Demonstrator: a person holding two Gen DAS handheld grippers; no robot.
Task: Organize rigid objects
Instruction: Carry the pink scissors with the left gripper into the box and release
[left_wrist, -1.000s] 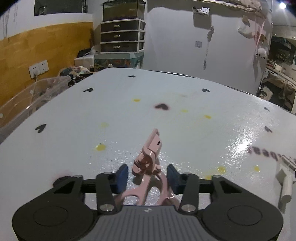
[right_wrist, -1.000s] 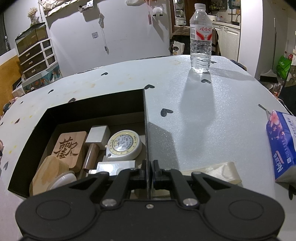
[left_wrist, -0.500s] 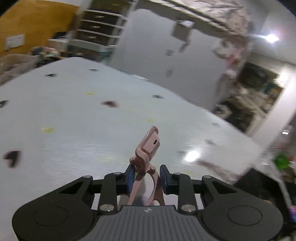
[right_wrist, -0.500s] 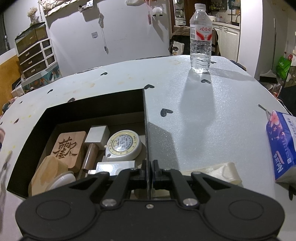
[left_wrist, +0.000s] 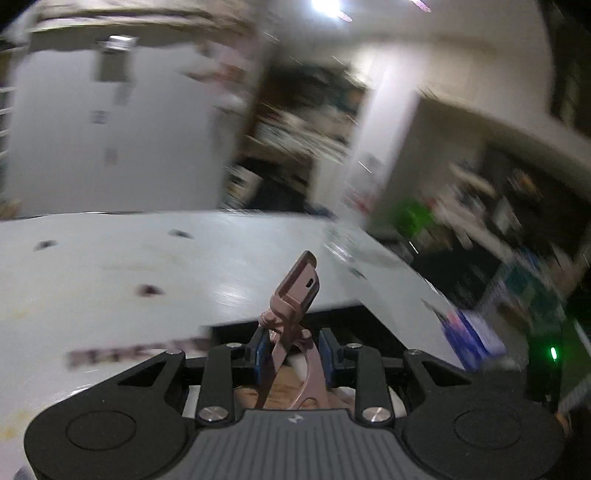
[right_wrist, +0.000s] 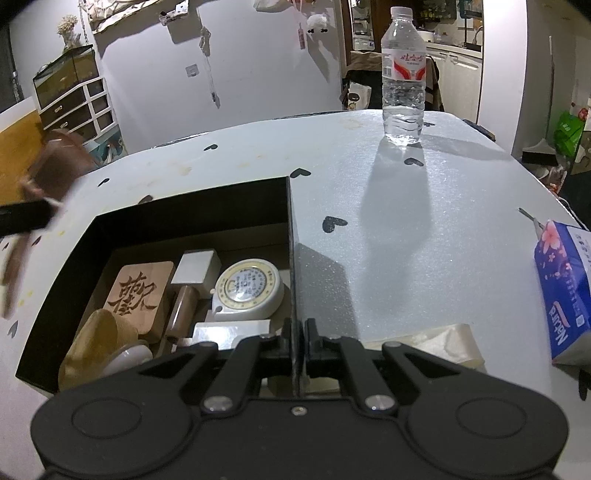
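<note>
Left hand-held gripper (left_wrist: 291, 350) clamped a pink clip (left_wrist: 293, 306), right hand-held gripper (right_wrist: 298, 341) the black box (right_wrist: 290, 236) wall; blurred swing perhaps risked dropping it.

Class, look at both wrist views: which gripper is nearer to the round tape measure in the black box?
Right. The right gripper grips the box wall beside the tape measure. The left gripper, holding a pink clip, is at the box's far side.

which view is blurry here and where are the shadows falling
Left wrist view: background smeared by motion blur, only the pink clip in the left gripper is sharp. Right wrist view: sharp, the water bottle casts a long shadow toward the camera across the table.
</note>
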